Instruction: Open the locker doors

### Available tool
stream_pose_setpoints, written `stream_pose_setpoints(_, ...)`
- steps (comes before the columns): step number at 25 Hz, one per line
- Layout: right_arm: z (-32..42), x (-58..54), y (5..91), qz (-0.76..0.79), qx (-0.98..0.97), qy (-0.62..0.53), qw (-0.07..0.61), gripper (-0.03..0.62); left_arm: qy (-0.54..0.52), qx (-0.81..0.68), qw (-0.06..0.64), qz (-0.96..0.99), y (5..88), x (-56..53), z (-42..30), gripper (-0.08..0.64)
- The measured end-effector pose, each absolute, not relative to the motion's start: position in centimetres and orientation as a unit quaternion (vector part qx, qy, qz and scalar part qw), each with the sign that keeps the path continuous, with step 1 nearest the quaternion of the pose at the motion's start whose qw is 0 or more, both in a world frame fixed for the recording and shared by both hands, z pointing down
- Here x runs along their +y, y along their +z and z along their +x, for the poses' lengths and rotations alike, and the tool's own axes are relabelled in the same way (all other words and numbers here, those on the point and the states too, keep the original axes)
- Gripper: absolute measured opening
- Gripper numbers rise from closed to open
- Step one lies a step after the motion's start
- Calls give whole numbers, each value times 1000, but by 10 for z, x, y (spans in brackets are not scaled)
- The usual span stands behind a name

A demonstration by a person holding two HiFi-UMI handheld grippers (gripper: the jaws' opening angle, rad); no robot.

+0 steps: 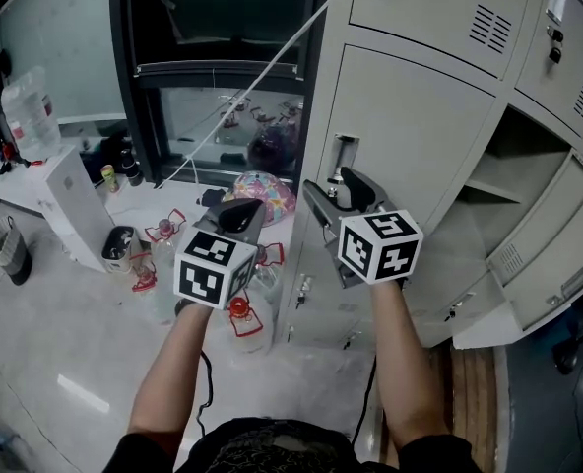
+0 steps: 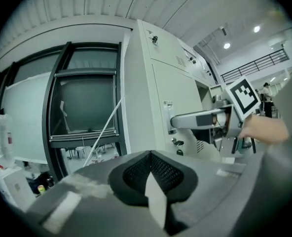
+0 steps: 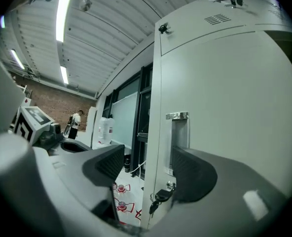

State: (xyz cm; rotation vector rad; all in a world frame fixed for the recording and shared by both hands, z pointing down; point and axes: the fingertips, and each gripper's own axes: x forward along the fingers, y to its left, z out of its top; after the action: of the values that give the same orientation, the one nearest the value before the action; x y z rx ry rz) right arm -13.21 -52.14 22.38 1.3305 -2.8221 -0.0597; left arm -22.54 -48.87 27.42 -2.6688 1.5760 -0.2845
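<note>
Pale glossy flooring (image 1: pixel 55 363) lay beneath the person, whose two forearms were extended toward a bank of grey lockers (image 1: pixel 420 8) on the right of the head view. Nearest the camera, the left gripper (image 1: pixel 240 212) was held level over a group of red-capped water bottles (image 1: pixel 244 318) on the floor; in the left gripper view its black pads were seen pressed together, with nothing between them. Just to its right, the right gripper (image 1: pixel 339 193) was held before the closed locker door (image 1: pixel 410 136); in the right gripper view its jaws stood well apart and released, and the door's left edge, with the recessed handle (image 3: pixel 178 137) and a key (image 3: pixel 156 199) hanging in the lock below it, was framed in the gap, with neither pad seen pressing on it. That door, the task's object, was shut flush with its frame, its free edge at the left end of the bank. To its right, a neighbouring door (image 1: pixel 557 254) stood swung open, and a bare shelf (image 1: pixel 508 170) was exposed in the compartment above it. Farther back, a white cord (image 1: pixel 262 67) was strung diagonally across a dark-framed window (image 1: pixel 213 67), and a large clear water jug (image 1: pixel 31 116) stood at the far left.
</note>
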Motion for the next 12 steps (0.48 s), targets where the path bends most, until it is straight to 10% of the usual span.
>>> stream_pose_setpoints(12, -146, -545, 224, 432, -902, 4, 3, 282, -108, 499, 8, -860, 281, -493, -243, 3)
